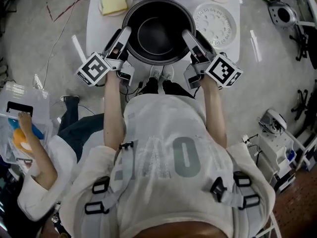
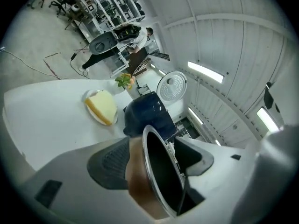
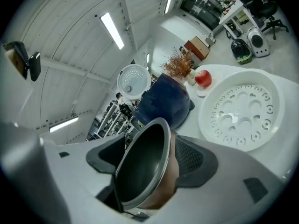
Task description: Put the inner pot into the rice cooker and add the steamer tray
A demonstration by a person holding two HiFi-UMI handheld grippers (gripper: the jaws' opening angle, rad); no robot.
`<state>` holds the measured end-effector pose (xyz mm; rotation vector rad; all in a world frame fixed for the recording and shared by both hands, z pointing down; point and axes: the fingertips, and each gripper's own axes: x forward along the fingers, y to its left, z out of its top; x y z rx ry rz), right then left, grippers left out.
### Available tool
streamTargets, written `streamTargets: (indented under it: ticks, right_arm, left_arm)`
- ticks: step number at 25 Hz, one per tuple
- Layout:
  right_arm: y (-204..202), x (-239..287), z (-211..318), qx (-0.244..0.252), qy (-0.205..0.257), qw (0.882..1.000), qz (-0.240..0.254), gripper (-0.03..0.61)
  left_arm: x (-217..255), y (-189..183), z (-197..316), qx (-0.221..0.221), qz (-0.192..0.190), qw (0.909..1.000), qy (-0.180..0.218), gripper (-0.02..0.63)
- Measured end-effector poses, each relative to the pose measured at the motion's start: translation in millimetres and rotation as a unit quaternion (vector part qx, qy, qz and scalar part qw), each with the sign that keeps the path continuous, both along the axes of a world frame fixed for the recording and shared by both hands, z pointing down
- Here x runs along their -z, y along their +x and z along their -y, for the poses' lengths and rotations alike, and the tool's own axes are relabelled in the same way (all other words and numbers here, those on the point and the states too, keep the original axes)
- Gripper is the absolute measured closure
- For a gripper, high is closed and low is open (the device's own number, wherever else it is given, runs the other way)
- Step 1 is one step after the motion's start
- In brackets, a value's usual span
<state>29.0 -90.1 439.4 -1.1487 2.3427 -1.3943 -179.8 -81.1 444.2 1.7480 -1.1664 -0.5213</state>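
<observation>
The inner pot (image 1: 157, 33), dark inside with a metal rim and a coppery outer wall, hangs over the near end of the white table (image 1: 96, 24). My left gripper (image 1: 126, 33) is shut on its left rim and my right gripper (image 1: 187, 34) on its right rim. In the left gripper view the rim of the pot (image 2: 161, 176) runs between the jaws of the left gripper (image 2: 154, 157); the right gripper view shows the same for the pot (image 3: 140, 171) and the right gripper (image 3: 156, 160). The dark blue rice cooker (image 2: 145, 113) stands beyond with its lid (image 2: 171, 85) up. The white steamer tray (image 1: 215, 24) lies flat at the right.
A plate with a slice of bread (image 1: 114, 1) sits at the table's far left, a red apple (image 3: 203, 78) and a dried plant at the far right. Another person (image 1: 34, 148) crouches on the floor at my left beside a clear box.
</observation>
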Motion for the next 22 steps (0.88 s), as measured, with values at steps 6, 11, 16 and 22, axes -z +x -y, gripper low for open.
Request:
streamTargets:
  ticks: [6, 11, 16, 22]
  right_arm:
    - [-5, -9, -7, 0.014, -0.005, 1.0, -0.011, 0.268]
    - [-1, -19, -7, 0.014, -0.004, 0.999, -0.03, 0.331]
    - [-1, -23, -7, 0.017, -0.004, 0.999, -0.043, 0.37]
    - [9, -36, -5, -0.003, -0.021, 0.998, -0.062, 0.476]
  left_arm:
    - [-7, 9, -12, -0.006, -0.011, 0.9998, -0.015, 0.318]
    - [-18, 6, -18, -0.001, -0.001, 0.9997, -0.023, 0.379]
    - [-23, 3, -21, 0.008, 0.017, 0.9993, -0.032, 0.428]
    - [-29, 2, -22, 0.01, 0.034, 0.9986, -0.039, 0.486]
